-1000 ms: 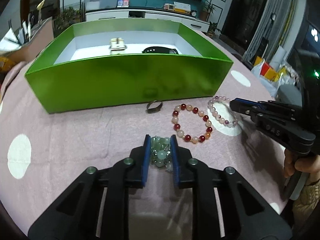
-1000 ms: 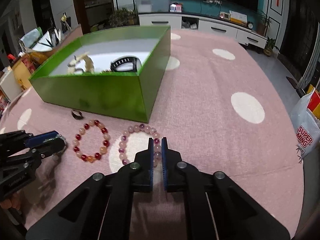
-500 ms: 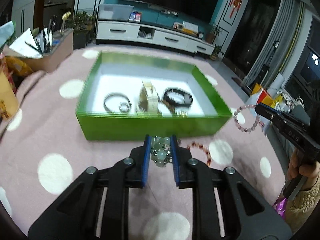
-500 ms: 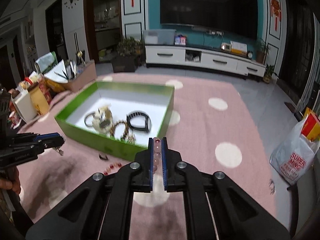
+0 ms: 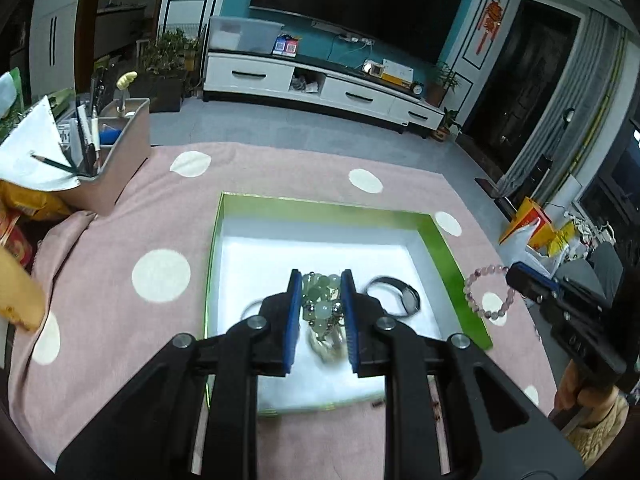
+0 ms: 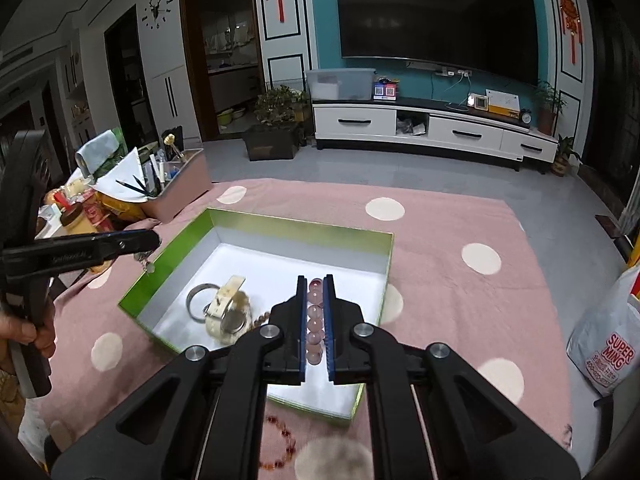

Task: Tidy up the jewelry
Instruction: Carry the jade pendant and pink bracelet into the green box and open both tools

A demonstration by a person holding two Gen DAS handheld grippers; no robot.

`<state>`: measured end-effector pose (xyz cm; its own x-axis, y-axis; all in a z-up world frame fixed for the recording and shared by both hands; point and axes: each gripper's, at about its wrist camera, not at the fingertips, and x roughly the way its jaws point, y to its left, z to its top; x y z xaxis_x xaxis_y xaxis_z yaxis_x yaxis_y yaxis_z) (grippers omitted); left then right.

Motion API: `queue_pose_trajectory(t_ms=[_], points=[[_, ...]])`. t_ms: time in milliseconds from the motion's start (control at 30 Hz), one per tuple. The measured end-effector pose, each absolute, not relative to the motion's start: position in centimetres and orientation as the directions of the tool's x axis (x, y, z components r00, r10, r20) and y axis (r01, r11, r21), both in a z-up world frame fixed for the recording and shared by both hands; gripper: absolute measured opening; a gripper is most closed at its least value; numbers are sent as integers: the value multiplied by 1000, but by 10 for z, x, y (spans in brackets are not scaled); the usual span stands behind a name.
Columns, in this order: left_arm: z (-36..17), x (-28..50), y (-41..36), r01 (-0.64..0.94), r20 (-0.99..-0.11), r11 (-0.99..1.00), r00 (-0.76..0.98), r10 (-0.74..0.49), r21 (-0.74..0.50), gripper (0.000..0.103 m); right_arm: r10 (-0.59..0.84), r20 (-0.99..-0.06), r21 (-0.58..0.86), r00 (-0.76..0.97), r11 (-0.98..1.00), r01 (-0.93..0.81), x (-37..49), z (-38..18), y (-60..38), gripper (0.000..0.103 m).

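Both grippers have risen off the pink cloth [image 5: 280, 184] and are now hanging over the green box [image 6: 280, 226], each carrying a bracelet lifted from beside it. The left gripper [image 5: 320, 316] is clamping the green bead bracelet [image 5: 322, 298] above the box's middle. The right gripper [image 6: 315, 328] is pinching the pink bead bracelet [image 6: 314, 320], jaws nearly together, over the box's right side. The red bead bracelet [image 6: 282, 446] is lying before the box.

my grippers: left gripper [image 5: 319, 312], right gripper [image 6: 315, 320], black frames
pads: blue
pivots: silver screws
cuff: beige knit
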<state>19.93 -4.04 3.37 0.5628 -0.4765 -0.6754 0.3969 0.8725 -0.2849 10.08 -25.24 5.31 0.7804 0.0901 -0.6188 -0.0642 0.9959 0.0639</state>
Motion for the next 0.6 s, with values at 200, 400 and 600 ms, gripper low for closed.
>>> queue_pose_trajectory(t_ms=[200, 400, 600], points=[[9, 247, -52, 362, -722, 883, 520, -456, -298, 19, 88, -653, 71, 752, 996, -54, 143, 35, -252, 7], [-21, 279, -67, 336, -769, 898, 478, -423, -285, 19, 73, -694, 69, 717, 997, -34, 178, 11, -255, 7], [-36, 288, -69, 315, -786, 906, 466, -406, -281, 25, 60, -712, 57, 700, 998, -28, 188, -2, -255, 25]])
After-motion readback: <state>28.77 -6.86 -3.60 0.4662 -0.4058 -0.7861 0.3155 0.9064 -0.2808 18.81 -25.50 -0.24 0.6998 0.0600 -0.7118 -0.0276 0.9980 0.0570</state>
